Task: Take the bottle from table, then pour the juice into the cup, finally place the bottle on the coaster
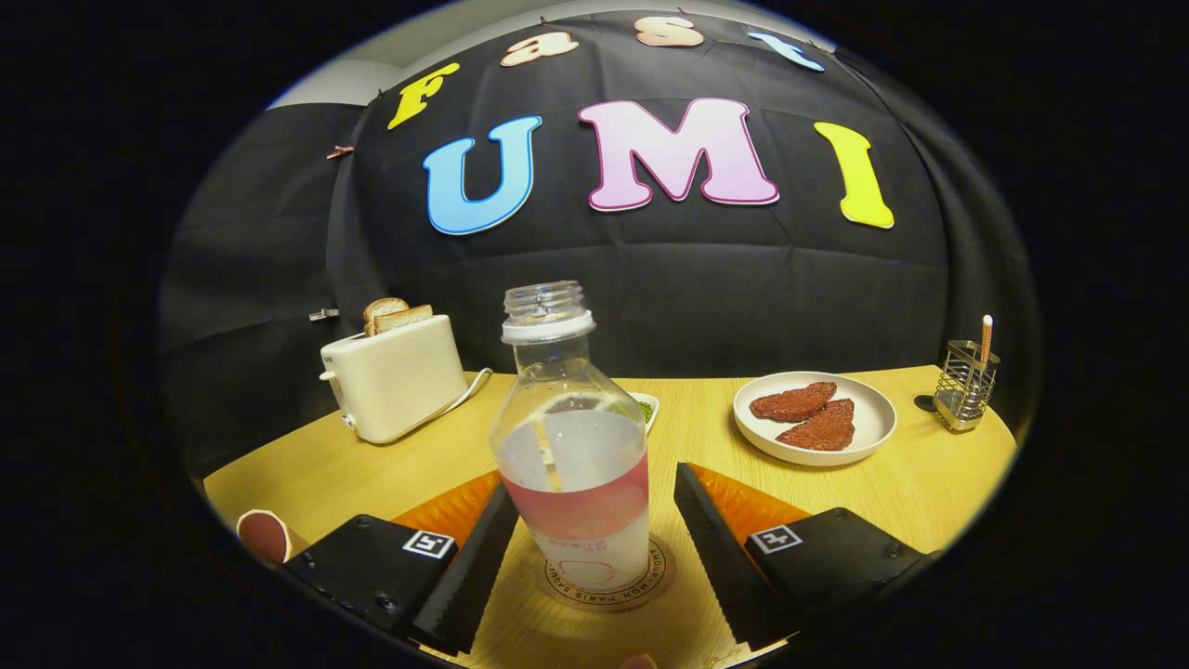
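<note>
An uncapped clear bottle (571,446) with pale juice and a pink label stands upright on a round wooden coaster (650,578), between my two fingers. My gripper (594,548) is open: the left finger lies close beside the bottle and there is a clear gap on the right, so neither finger presses on it. The rim of a paper cup (265,536) with a reddish inside shows at the table's near left edge, just outside the left finger.
A cream toaster (395,376) holding toast slices stands at the back left. A white plate (868,423) with two red meat pieces lies back right, a wire holder (966,383) beyond it. A small dish (647,409) peeks out behind the bottle on the wooden table (929,483).
</note>
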`<state>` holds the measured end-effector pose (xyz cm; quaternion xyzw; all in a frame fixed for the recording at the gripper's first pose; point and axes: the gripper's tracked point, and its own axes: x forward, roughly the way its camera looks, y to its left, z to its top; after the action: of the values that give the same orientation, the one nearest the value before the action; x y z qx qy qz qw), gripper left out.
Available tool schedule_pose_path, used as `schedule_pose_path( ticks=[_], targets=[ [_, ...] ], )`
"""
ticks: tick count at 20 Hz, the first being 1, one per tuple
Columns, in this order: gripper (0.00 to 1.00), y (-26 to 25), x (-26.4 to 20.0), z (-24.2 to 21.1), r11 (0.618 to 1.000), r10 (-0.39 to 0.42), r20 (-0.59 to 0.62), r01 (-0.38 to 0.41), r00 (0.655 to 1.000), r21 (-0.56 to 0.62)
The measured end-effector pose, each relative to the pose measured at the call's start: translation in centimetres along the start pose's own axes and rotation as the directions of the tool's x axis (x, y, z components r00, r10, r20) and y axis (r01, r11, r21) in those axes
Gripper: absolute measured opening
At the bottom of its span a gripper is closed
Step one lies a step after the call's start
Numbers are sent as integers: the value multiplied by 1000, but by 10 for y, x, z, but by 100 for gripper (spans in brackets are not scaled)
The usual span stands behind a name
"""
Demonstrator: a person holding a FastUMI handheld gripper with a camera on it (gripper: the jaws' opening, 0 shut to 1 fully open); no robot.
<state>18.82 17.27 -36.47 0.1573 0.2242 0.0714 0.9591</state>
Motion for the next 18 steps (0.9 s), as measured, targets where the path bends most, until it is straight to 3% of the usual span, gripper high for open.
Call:
schedule_pose_path(
  ticks=[9,18],
  targets=[
    [98,15,-41,16,999,40,5,-40,999,22],
    [98,20,-136,58,998,56,17,-56,998,-23]
  ],
)
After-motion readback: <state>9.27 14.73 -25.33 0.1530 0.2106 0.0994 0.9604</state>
